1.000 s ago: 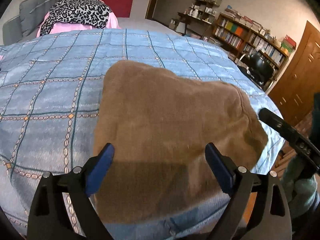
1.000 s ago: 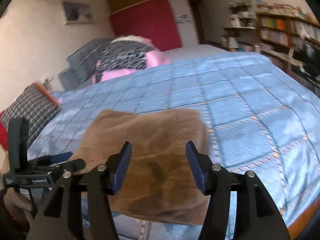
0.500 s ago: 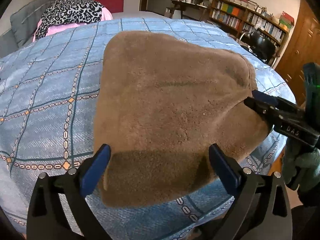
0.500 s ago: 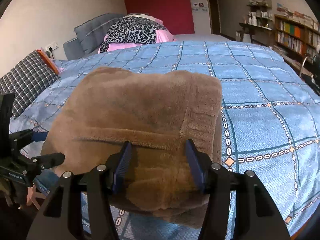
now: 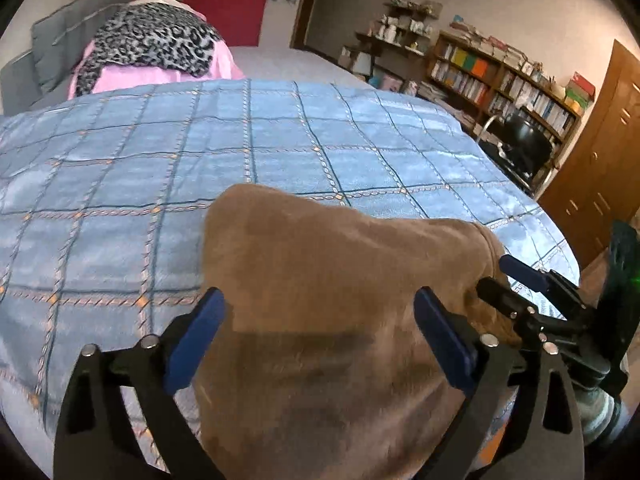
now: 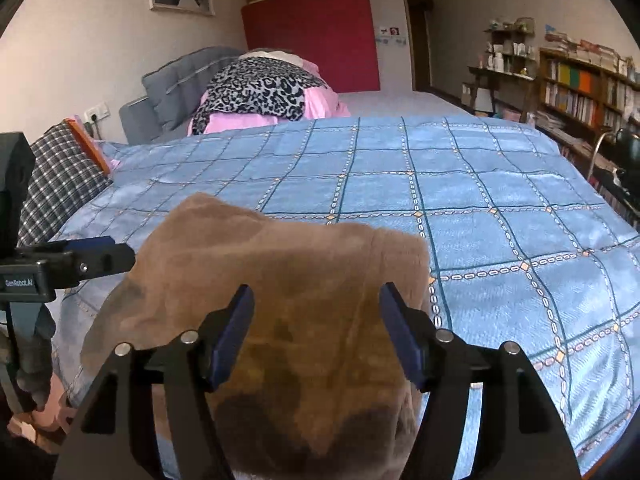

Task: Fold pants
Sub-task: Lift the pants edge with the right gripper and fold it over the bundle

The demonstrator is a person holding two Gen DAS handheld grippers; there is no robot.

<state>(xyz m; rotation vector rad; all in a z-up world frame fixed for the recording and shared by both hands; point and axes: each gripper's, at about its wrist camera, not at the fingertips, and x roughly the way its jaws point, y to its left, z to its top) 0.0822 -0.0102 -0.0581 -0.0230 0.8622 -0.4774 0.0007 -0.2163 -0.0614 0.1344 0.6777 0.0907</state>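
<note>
The brown fleece pants [image 5: 328, 264] lie folded in a thick pad near the front edge of the blue checked bedspread [image 5: 280, 152]. My left gripper [image 5: 318, 308] hovers over their near left part with its jaws wide and closing a little; no pad presses the cloth. My right gripper [image 6: 317, 300] hangs over the pants [image 6: 288, 264] on their right side. Its jaws are opening and the fabric lies loose below and between them. Each gripper shows in the other's view: the right gripper [image 5: 494, 276] at the pants' right edge, the left gripper [image 6: 120, 254] at their left edge.
A leopard-print and pink bedding pile [image 6: 260, 92] and grey pillows [image 6: 180, 76] sit at the bed's far end. A checked cushion [image 6: 60, 168] lies at the left. Bookshelves [image 5: 500, 76], a black chair [image 5: 520, 148] and a wooden door [image 5: 600, 160] stand to the right of the bed.
Both grippers have drawn back from the pants toward the bed's near edge. The right jaws have widened off the fold that lay between them. The pants stay folded in place.
</note>
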